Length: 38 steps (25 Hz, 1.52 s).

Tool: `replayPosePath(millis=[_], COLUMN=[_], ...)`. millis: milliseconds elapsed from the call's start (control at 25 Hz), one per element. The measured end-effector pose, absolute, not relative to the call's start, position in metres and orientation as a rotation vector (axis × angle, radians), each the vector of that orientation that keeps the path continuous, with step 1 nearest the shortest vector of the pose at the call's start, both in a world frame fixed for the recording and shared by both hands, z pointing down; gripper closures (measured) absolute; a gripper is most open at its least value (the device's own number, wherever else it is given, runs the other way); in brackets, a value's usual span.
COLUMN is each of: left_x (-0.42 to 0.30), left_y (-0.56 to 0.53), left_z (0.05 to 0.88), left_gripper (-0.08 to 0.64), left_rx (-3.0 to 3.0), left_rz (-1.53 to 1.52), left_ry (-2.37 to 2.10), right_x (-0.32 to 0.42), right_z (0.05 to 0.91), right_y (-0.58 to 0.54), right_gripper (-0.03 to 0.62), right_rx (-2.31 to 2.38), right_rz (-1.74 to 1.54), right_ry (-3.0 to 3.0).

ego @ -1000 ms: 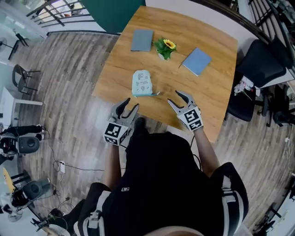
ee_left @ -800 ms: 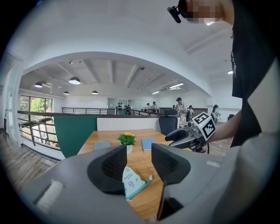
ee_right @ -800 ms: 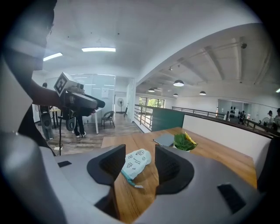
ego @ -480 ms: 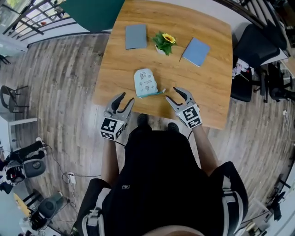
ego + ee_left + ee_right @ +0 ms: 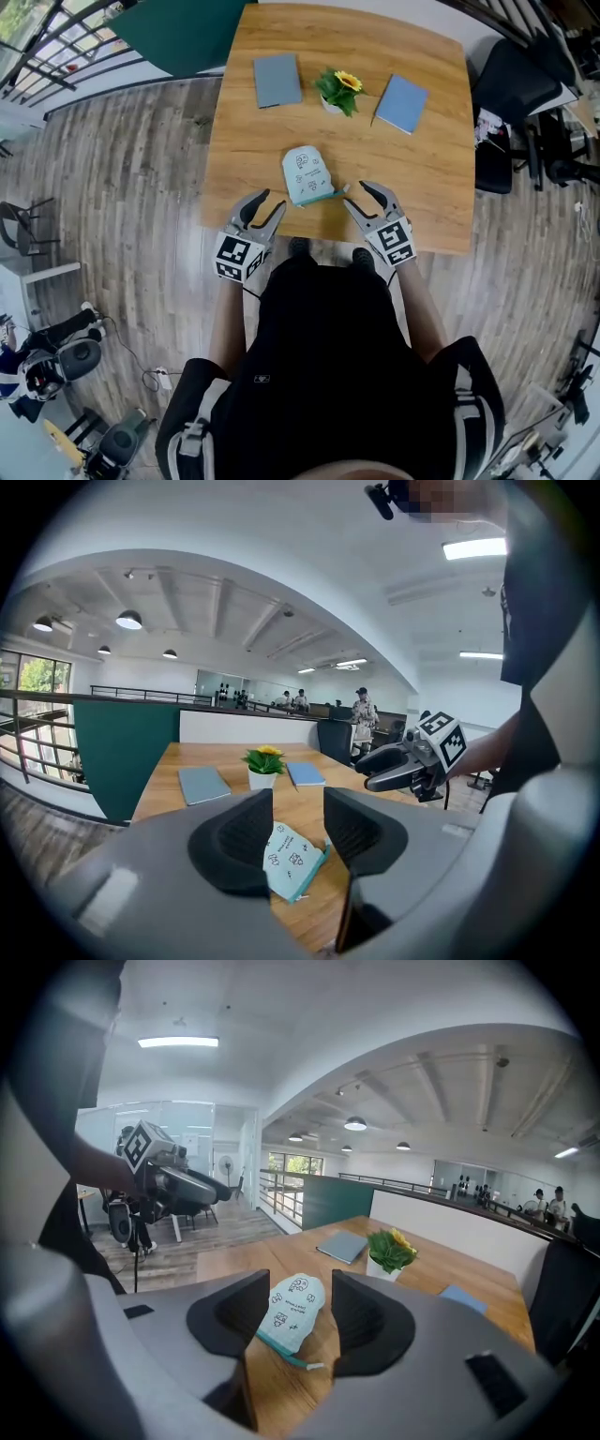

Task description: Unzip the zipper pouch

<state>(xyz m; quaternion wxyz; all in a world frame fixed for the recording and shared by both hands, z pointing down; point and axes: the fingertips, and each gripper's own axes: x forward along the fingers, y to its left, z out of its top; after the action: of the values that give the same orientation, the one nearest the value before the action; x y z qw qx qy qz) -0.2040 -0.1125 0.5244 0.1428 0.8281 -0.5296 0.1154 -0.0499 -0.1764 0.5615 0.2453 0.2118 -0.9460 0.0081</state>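
Observation:
A pale mint zipper pouch (image 5: 307,174) with small printed drawings lies flat on the wooden table (image 5: 427,178) near its front edge, its teal zipper edge and pull pointing right. My left gripper (image 5: 265,201) is open at the table's front edge, just left of and short of the pouch. On the other side my right gripper (image 5: 362,191) is open too, close to the zipper pull, touching nothing. The left gripper view frames the pouch (image 5: 291,858) beyond its empty jaws. The same pouch (image 5: 291,1312) lies ahead of the empty jaws in the right gripper view.
Two grey-blue notebooks (image 5: 277,80) (image 5: 401,102) lie at the far side of the table, with a small potted sunflower plant (image 5: 337,91) between them. A black chair (image 5: 511,94) stands right of the table. The person's legs are against the table's front edge.
Both grippers have come forward and inward to the pouch. The left has moved from over the floor to the table's front edge. Both sets of jaws stay apart.

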Motion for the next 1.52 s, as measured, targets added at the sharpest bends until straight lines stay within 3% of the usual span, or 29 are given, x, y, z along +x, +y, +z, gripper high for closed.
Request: replayPosePath(millis=[480, 1120, 1520], left_x=[-0.222, -0.210, -0.194], left_y=[-0.125, -0.126, -0.138], left_z=[0.564, 0.735, 0.768], left_gripper=[0.396, 0.400, 0.400], left_rx=[2.380, 1.920, 1.813], left_rz=[0.328, 0.296, 0.278], left_ry=[-1.328, -1.130, -1.110], right_x=[-0.051, -0.035, -0.012], right_z=[0.568, 0.603, 0.605], right_y=[-0.174, -0.146, -0.143], right_gripper=[0.383, 0.383, 0.394], right_rx=[0.742, 0.741, 0.766], right_rz=[0.065, 0.182, 0.183], right_ry=[-2.508, -2.427, -2.409])
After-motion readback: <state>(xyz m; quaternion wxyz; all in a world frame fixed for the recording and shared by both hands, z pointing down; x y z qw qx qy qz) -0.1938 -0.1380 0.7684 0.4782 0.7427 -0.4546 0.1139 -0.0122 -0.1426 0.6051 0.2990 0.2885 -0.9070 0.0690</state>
